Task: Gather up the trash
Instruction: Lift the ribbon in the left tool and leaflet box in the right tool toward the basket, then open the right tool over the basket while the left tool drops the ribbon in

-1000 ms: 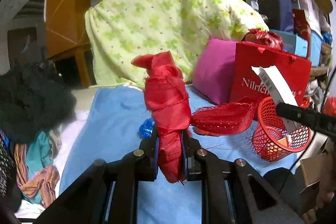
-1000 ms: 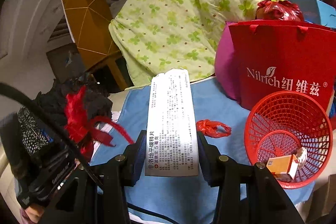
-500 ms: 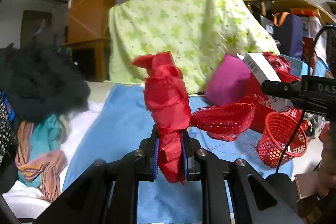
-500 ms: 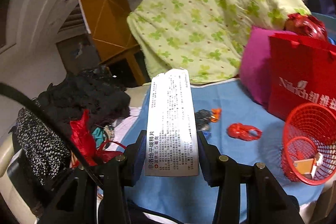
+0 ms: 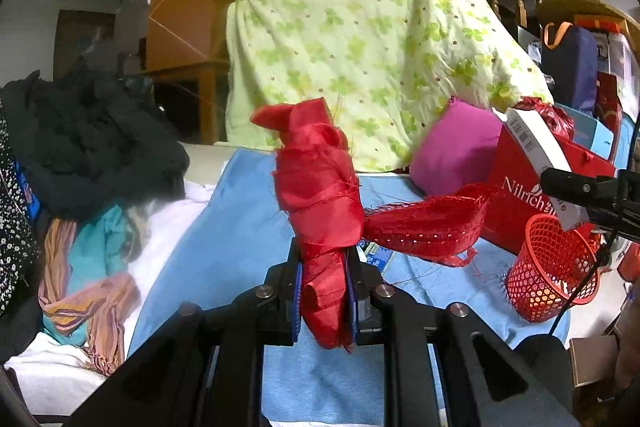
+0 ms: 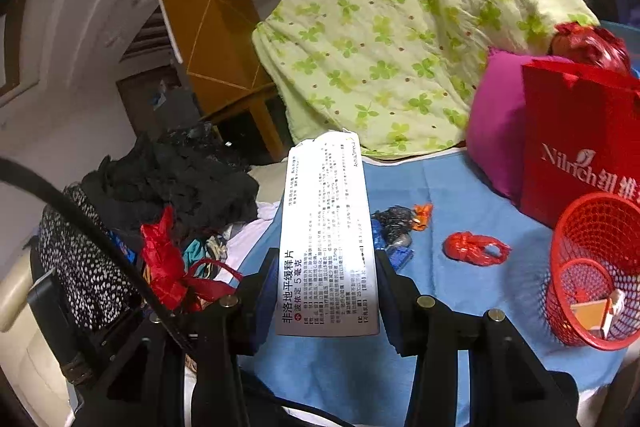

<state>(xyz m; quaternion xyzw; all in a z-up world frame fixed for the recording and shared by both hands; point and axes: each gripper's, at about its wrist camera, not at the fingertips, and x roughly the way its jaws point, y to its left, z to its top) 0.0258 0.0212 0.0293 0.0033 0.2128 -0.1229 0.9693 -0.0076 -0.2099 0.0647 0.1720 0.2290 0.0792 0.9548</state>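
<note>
My left gripper (image 5: 323, 301) is shut on a crumpled red ribbon bundle (image 5: 320, 187) that stands upright between the pads, with a red mesh tail (image 5: 424, 227) hanging off to the right. My right gripper (image 6: 326, 303) is shut on a white medicine box (image 6: 326, 239) printed with small text, held upright above the blue cloth (image 6: 460, 219). The red mesh basket (image 6: 596, 267) stands at the right on the cloth, an orange box inside it. A red plastic scrap (image 6: 474, 247) and a dark and orange wrapper clump (image 6: 400, 221) lie on the cloth. The left view shows the basket (image 5: 552, 275) below the right gripper.
A red paper bag (image 6: 580, 131) and a magenta cushion (image 6: 496, 123) stand behind the basket. A green-patterned quilt (image 5: 360, 47) is draped at the back. Dark clothes (image 5: 88, 143) and scarves (image 5: 92, 267) pile up at the left. Cardboard boxes (image 5: 588, 363) sit low at the right.
Both views have swung left: the basket and the red bag slid toward the right edge and look smaller, and more of the clothes pile shows. Both grips are unchanged.
</note>
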